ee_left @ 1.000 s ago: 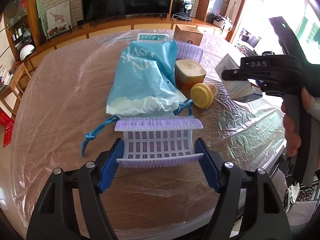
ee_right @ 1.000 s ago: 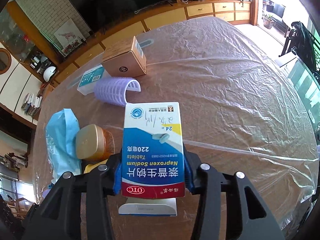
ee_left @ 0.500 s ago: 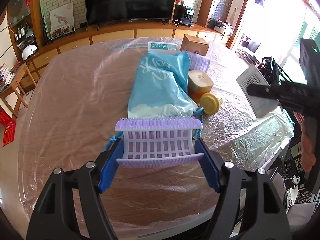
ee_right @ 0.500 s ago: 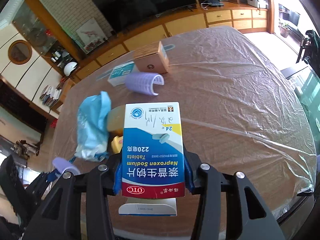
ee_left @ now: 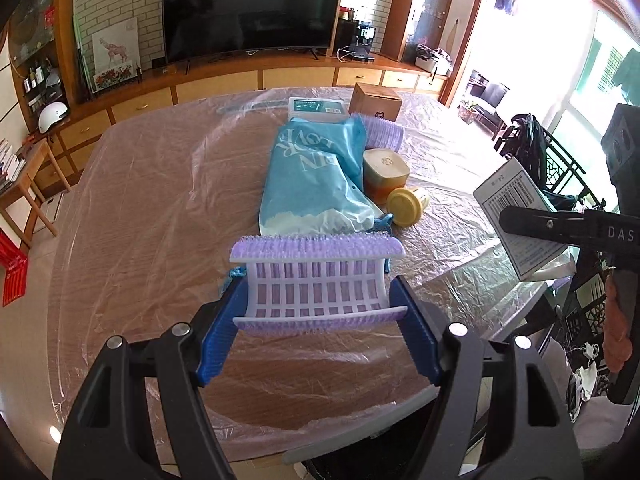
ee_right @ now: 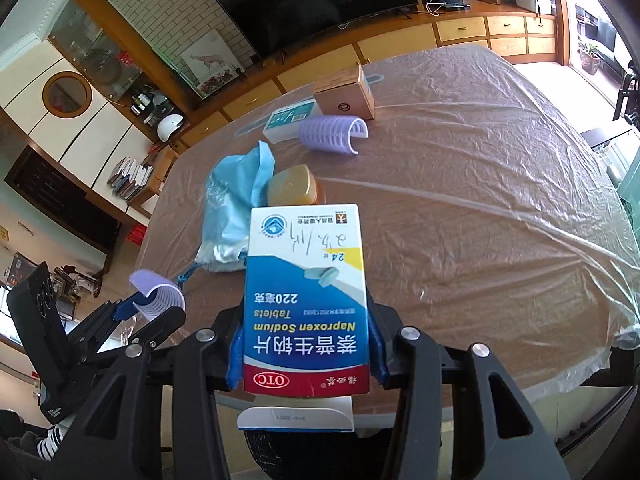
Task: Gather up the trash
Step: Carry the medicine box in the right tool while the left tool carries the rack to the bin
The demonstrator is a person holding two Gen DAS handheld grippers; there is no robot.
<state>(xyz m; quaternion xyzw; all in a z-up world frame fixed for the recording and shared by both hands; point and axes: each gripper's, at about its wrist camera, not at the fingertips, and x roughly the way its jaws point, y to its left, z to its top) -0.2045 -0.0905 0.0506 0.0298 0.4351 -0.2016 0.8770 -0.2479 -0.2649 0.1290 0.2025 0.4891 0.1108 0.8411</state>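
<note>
My left gripper [ee_left: 318, 308] is shut on a purple hair roller [ee_left: 316, 280] and holds it above the near table edge; the roller also shows in the right wrist view [ee_right: 158, 296]. My right gripper [ee_right: 306, 344] is shut on a blue and white medicine box [ee_right: 306, 300], also held off the table; the box shows in the left wrist view [ee_left: 520, 216] at the right. On the table lie a blue plastic bag [ee_left: 316, 176], an amber jar [ee_left: 384, 174], a yellow lid [ee_left: 408, 206], a second purple roller [ee_right: 334, 134], a brown box [ee_right: 346, 94] and a flat teal-white box [ee_right: 290, 118].
The wooden table [ee_left: 140, 208] is covered in wrinkled clear plastic film. A TV [ee_left: 252, 6] and cabinets stand behind it. A small side table [ee_left: 24, 180] stands at the far left. Dark chairs [ee_left: 536, 148] stand at the right, near the window.
Both grippers have pulled back and risen from the table with their objects still held; the table items look farther away and the right gripper sits lower right in the left view.
</note>
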